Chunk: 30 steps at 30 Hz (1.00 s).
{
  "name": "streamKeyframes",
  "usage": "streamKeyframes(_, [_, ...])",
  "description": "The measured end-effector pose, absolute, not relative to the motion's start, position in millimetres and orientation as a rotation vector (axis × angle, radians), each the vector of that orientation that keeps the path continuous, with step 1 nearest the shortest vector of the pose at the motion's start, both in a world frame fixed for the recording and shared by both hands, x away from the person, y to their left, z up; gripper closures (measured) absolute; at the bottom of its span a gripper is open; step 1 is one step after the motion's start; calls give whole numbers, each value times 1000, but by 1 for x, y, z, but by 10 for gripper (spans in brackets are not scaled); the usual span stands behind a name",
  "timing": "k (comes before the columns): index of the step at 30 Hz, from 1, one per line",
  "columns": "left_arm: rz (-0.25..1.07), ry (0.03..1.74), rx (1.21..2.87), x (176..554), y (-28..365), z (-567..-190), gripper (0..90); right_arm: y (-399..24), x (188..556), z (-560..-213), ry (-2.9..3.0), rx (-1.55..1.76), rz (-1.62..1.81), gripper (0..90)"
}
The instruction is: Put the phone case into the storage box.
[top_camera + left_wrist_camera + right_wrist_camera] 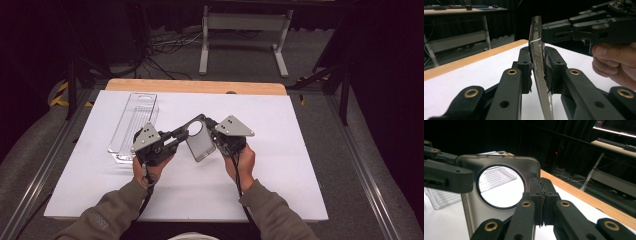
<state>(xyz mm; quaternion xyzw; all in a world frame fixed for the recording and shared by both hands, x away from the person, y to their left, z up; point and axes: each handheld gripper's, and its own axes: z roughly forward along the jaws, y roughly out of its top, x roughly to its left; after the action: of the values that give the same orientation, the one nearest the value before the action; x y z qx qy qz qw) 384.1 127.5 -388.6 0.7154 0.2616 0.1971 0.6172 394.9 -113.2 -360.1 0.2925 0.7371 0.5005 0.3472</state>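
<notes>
Both grippers on the translucent phone case, held up off the white surface mid-table. Left gripper: fingers nearly closed, clamped on the case's edge, seen edge-on. Right gripper: fingers pinched together on the case's side wall beside the round cutout. Clear plastic tray lies on the surface at far left, well apart.

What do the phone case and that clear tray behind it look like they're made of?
Phone case: likely soft translucent plastic, frosted matte grey; light shows through, its edge is ribbed, and it has a round cutout. Clear tray: seemingly rigid transparent plastic, glossy, with moulded ridges and the table visible through it.
</notes>
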Motion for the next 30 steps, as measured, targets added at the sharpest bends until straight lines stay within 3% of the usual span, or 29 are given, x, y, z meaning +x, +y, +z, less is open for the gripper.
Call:
streamKeyframes(16, [556, 583, 1646, 383, 143, -377, 809, -106, 375, -366, 1912, 679, 1328, 889])
streamKeyframes(21, [586, 549, 1661, 380, 145, -373, 810, -101, 372, -369, 1933, 642, 1316, 787])
streamKeyframes(23, [590, 553, 1647, 380, 148, -372, 810, -102, 370, -369, 1943, 618, 1340, 706])
streamKeyframes(25, [590, 551, 1647, 380, 151, -371, 811, -105, 367, -369, 1938, 609, 1342, 706])
streamKeyframes(30, [601, 554, 1634, 381, 157, -370, 811, -117, 365, -371, 1941, 615, 1392, 583])
